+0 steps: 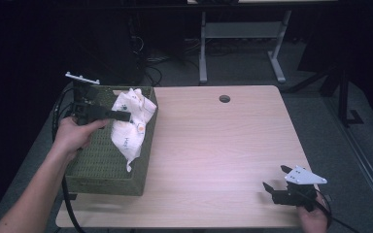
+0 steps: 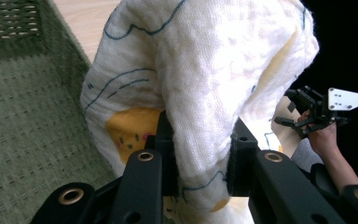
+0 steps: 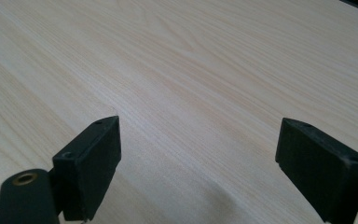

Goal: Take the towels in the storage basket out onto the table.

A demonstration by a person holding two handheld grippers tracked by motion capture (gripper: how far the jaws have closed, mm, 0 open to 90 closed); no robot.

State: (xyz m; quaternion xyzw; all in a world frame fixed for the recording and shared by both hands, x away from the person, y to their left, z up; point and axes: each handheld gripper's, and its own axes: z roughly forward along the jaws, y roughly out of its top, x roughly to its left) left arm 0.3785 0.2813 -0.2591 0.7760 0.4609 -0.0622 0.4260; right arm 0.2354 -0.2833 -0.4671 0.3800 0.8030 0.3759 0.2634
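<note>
High view: the right gripper (image 1: pixel 273 190) hangs just above the table (image 1: pixel 223 145) at 5 o'clock, jaws spread wide with nothing between them. At 9 o'clock the left hand (image 1: pixel 75 136) reaches over the green basket (image 1: pixel 107 170). Its left gripper (image 1: pixel 126 115) is clenched on a white printed cloth (image 1: pixel 131 124), which drapes over the basket's right wall.

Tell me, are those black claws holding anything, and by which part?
The left gripper pinches a bunched fold of the white printed cloth above the green woven basket. The right gripper is open, holding nothing.
</note>
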